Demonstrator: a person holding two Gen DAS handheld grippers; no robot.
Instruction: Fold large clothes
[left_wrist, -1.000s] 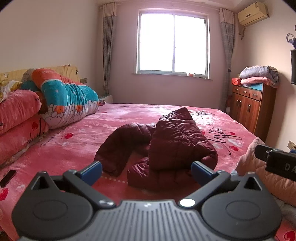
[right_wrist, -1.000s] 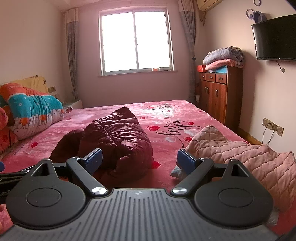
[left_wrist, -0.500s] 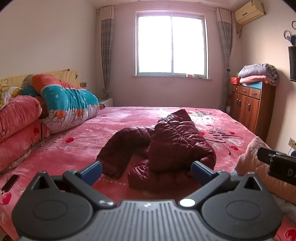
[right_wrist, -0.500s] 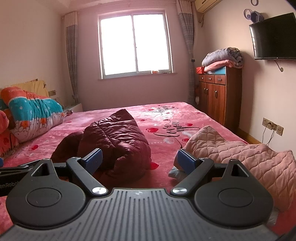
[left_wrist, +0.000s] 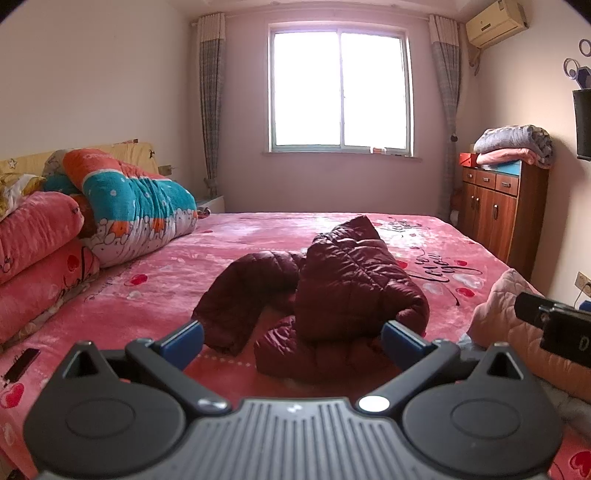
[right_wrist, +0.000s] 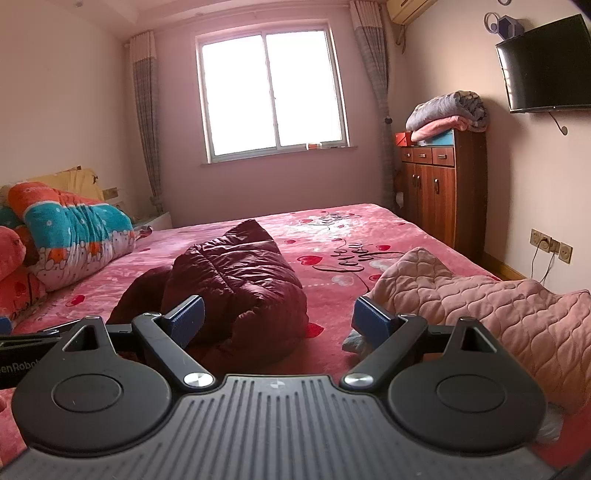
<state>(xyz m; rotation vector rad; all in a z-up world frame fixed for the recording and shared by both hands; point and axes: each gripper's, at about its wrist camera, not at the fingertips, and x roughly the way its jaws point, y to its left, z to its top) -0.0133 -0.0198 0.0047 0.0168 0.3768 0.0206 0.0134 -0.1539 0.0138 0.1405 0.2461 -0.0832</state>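
A dark red puffer jacket (left_wrist: 343, 284) lies crumpled mid-bed on the pink bedspread (left_wrist: 258, 236), its bulk running toward 12 o'clock and one sleeve (left_wrist: 240, 295) trailing to 8 o'clock. The left gripper (left_wrist: 291, 341) and right gripper (right_wrist: 279, 319) hover short of it, fingers spread wide and empty.

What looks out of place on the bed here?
The maroon jacket lies crumpled mid-bed, one sleeve flung left, unfolded. A pink quilted garment is heaped at the right edge. Both grippers, left and right, are open and empty.

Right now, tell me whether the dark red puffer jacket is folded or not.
Not folded. The puffer jacket lies crumpled in a heap on the bed, one sleeve sprawled sideways.
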